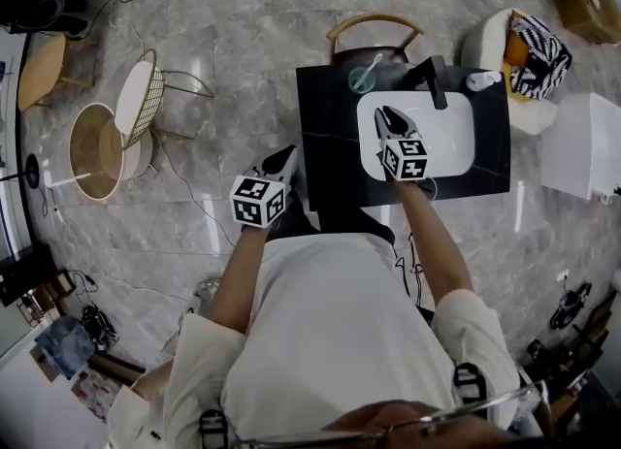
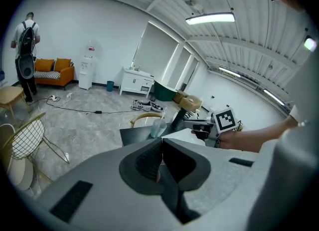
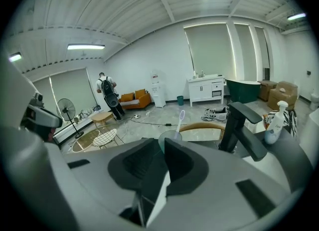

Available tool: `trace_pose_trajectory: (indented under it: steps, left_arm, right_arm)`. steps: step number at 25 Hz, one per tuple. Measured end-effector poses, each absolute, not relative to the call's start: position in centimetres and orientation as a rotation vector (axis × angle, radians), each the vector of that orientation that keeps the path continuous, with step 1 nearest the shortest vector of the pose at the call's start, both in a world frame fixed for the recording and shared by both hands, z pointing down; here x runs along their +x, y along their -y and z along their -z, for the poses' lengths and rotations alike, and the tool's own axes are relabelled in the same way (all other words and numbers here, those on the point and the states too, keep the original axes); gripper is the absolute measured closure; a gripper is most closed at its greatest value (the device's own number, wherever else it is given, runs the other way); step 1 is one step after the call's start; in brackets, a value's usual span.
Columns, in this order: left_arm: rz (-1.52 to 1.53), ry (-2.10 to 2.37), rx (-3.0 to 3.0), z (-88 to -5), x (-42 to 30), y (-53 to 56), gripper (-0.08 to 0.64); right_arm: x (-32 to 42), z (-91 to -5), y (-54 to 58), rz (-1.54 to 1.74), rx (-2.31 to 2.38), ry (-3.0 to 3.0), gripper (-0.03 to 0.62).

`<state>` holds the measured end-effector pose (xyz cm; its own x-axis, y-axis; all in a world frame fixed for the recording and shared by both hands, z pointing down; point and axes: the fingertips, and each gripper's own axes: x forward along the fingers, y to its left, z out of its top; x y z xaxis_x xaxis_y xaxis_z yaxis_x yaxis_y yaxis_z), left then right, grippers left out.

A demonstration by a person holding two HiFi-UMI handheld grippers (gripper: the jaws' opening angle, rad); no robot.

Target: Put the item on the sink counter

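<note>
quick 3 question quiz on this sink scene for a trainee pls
1. Which hand-held gripper is above the white basin: A left, B right?
2. True or false: the toothbrush lies flat on the black counter.
3. What stands just right of the faucet?

Key
1. B, the right hand-held gripper.
2. False: it stands in the cup.
3. The white bottle.

White basin (image 1: 456, 142), black counter (image 1: 325, 161), seen from my console.
I note a black faucet (image 1: 434, 83), pale teal cup (image 1: 363, 79), grey veined marble floor (image 1: 243, 40), black-and-white striped cushion (image 1: 539, 57), orange sofa (image 2: 54, 66).
</note>
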<state>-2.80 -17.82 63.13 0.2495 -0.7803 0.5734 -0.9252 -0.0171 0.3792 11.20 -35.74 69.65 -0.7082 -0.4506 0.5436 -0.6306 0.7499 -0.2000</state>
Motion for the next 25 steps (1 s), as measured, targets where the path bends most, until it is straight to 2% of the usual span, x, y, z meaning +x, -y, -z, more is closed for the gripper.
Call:
trace_pose_trajectory:
  steps: [25]
  left_arm:
    - [-0.152,1.546,2.088,-55.7,-1.8,11.1,0.555]
  right_arm:
    - [15.5,-57.7,23.0,-0.376,0.967,2.546,0.586]
